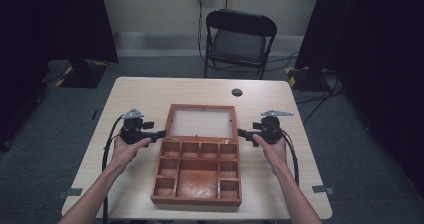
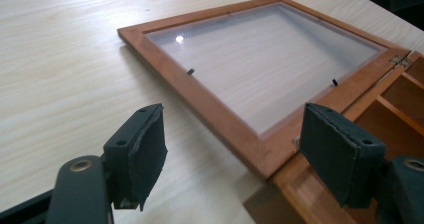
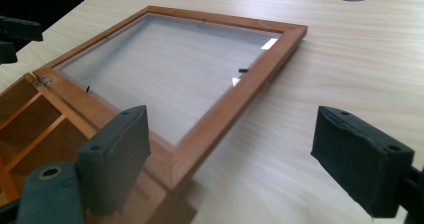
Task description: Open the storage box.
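A wooden box (image 1: 197, 171) sits in the middle of the table (image 1: 135, 91), wide open. Its glass lid (image 1: 201, 122) is folded right back, lying flat on the tabletop at 12 o'clock from the tray of compartments, joined to it by small hinges (image 2: 401, 61). All the compartments I can see are empty.

The left gripper (image 1: 159, 133) is at about 9 o'clock from the hinge line, jaws spread wide and holding nothing. In the left gripper view its pads (image 2: 145, 151) straddle the near corner of the lid frame without touching it. The right gripper (image 1: 242, 132) mirrors it at 3 o'clock, also spread and empty; in the right gripper view its pads (image 3: 119, 154) stand either side of the lid's other near corner, one over the frame and one over bare table.

As I read it, the work on hand is the lid. If the aim is to close it, that has not started: the lid lies fully flat, neither side is gripped. Still to do would be pinching the frame at both sides, lifting it and swinging it over the tray. If opening was the aim, that looks finished.

A cable hole (image 1: 237, 92) lies at 12 o'clock beyond the lid, and a folding chair (image 1: 240, 41) stands past the table's far edge.
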`<state>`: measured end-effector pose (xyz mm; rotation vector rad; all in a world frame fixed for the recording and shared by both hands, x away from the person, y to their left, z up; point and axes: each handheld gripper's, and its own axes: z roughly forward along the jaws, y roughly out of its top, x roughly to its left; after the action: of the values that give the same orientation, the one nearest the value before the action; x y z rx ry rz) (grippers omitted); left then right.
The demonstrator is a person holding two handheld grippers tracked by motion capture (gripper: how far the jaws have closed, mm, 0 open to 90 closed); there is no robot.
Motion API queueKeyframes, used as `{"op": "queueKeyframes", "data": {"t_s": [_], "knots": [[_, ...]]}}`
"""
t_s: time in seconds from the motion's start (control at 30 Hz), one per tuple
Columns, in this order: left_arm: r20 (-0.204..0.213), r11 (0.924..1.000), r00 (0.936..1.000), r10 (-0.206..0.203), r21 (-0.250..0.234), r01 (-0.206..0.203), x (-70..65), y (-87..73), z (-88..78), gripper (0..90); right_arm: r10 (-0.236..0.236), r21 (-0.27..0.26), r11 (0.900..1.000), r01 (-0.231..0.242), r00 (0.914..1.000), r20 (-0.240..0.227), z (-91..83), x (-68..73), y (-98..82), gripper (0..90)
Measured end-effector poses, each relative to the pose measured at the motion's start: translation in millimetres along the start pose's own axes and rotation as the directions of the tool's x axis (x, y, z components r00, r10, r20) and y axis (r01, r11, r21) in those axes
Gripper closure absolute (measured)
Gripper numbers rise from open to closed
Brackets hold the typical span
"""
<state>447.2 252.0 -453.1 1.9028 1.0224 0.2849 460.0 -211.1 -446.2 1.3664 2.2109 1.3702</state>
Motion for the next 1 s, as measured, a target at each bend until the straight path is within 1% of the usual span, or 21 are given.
{"op": "queueKeyframes", "data": {"t_s": [0.1, 0.17, 0.23, 0.37, 0.4, 0.43, 0.47, 0.5, 0.53, 0.57, 0.6, 0.67, 0.7, 0.73, 0.8, 0.83, 0.87, 0.9, 0.93, 0.97, 1.0], "knots": [[-0.001, 0.9998, 0.9999, 0.013, 0.014, -0.013, -0.6, -5.2, -7.6, 26.0, 0.002, -0.003, 1.0, -0.002, 1.0, 0.008, -12.9, -0.6, -6.5, 14.8], [-0.008, 0.9991, 0.9995, 0.03, 0.032, -0.03, -1.7, -9.0, -12.1, 26.0, 0.005, -0.001, 1.0, -0.005, 0.9999, 0.009, -21.1, -1.1, -12.0, 14.9], [-0.006, 0.999, 0.9995, 0.03, 0.034, -0.03, -2.5, -13.5, -17.1, 26.1, 0.004, 0.003, 1.0, -0.004, 0.9998, 0.02, -28.9, -1.2, -17.6, 15.0], [-0.021, 0.9988, 0.9995, 0.025, 0.042, -0.024, -3.8, -19.9, -24.4, 26.1, -0.003, 0.01, 1.0, 0.002, 0.999, 0.045, -42.3, -0.4, -26.3, 15.1], [-0.025, 0.9989, 0.9995, 0.018, 0.045, -0.017, -3.9, -22.1, -26.6, 26.2, -0.004, 0.012, 1.0, 0.003, 0.999, 0.045, -45.1, -0.2, -28.9, 15.2], [-0.021, 0.9988, 0.9998, 0.005, 0.048, -0.004, -3.4, -24.6, -29.0, 26.2, -0.001, 0.024, 1.0, 0.0, 0.9989, 0.047, -47.6, 0.3, -32.0, 15.1], [0.0, 0.9988, 0.9997, -0.025, 0.042, 0.025, -1.7, -27.9, -31.2, 26.5, -0.006, 0.033, 0.999, 0.004, 0.9987, 0.051, -50.0, 0.7, -35.5, 15.1], [0.004, 0.9978, 0.9988, -0.049, 0.044, 0.049, 0.0, -31.1, -32.8, 27.5, -0.009, 0.039, 0.999, 0.007, 0.9985, 0.054, -52.2, 1.3, -39.3, 15.2], [-0.022, 0.9971, 0.9986, -0.048, 0.059, 0.049, 0.9, -33.7, -33.8, 28.4, -0.01, 0.049, 0.999, 0.008, 0.9985, 0.054, -54.4, 1.8, -43.0, 15.2], [-0.062, 0.9966, 0.9977, -0.028, 0.075, 0.033, 1.0, -36.0, -34.9, 28.4, -0.013, 0.055, 0.998, 0.01, 0.9982, 0.059, -56.4, 2.1, -46.6, 15.2], [-0.095, 0.9958, 0.9953, -0.018, 0.087, 0.026, 1.0, -38.8, -35.8, 28.5, -0.015, 0.061, 0.998, 0.011, 0.9979, 0.063, -58.4, 2.2, -50.0, 15.1], [-0.099, 0.9945, 0.9945, -0.032, 0.096, 0.041, 1.7, -42.6, -37.5, 28.4, -0.015, 0.076, 0.997, 0.009, 0.9971, 0.075, -62.7, 2.0, -56.6, 15.0], [-0.112, 0.993, 0.9935, -0.021, 0.113, 0.033, 1.1, -44.5, -39.0, 28.3, -0.016, 0.083, 0.996, 0.01, 0.9968, 0.078, -64.1, 1.7, -58.5, 14.9], [-0.121, 0.9925, 0.9926, -0.01, 0.12, 0.024, 0.2, -45.8, -40.3, 28.1, -0.02, 0.09, 0.996, 0.012, 0.9958, 0.09, -67.1, 1.0, -61.8, 14.9], [-0.122, 0.9917, 0.9925, 0.002, 0.128, 0.014, -1.6, -50.7, -43.8, 27.8, -0.016, 0.1, 0.995, 0.005, 0.9944, 0.105, -70.9, -0.3, -66.7, 14.9], [-0.135, 0.9911, 0.9908, 0.009, 0.133, 0.009, -2.6, -53.6, -45.3, 27.5, -0.019, 0.107, 0.994, 0.006, 0.9932, 0.115, -72.8, -1.5, -70.1, 15.0], [-0.136, 0.9888, 0.9906, 0.018, 0.149, 0.003, -2.6, -55.6, -46.1, 27.2, -0.014, 0.117, 0.993, 0.0, 0.9929, 0.118, -74.2, -2.7, -73.6, 15.0], [-0.145, 0.9879, 0.9892, 0.024, 0.155, -0.001, -3.0, -57.5, -47.4, 26.1, -0.011, 0.127, 0.992, -0.005, 0.9923, 0.123, -75.0, -3.6, -77.5, 14.9], [-0.154, 0.9885, 0.9876, 0.028, 0.151, -0.004, -2.6, -59.9, -49.0, 25.6, -0.013, 0.141, 0.99, -0.006, 0.9908, 0.135, -75.2, -4.7, -81.5, 14.9], [-0.161, 0.9879, 0.9868, 0.022, 0.155, 0.003, -2.6, -62.0, -50.1, 25.6, -0.014, 0.155, 0.988, -0.009, 0.9895, 0.144, -75.2, -5.4, -85.5, 14.9], [-0.151, 0.9884, 0.9884, 0.019, 0.152, 0.004, -2.4, -64.7, -51.0, 24.4, -0.014, 0.17, 0.985, -0.012, 0.9884, 0.151, -75.0, -6.0, -89.3, 14.9]]}}
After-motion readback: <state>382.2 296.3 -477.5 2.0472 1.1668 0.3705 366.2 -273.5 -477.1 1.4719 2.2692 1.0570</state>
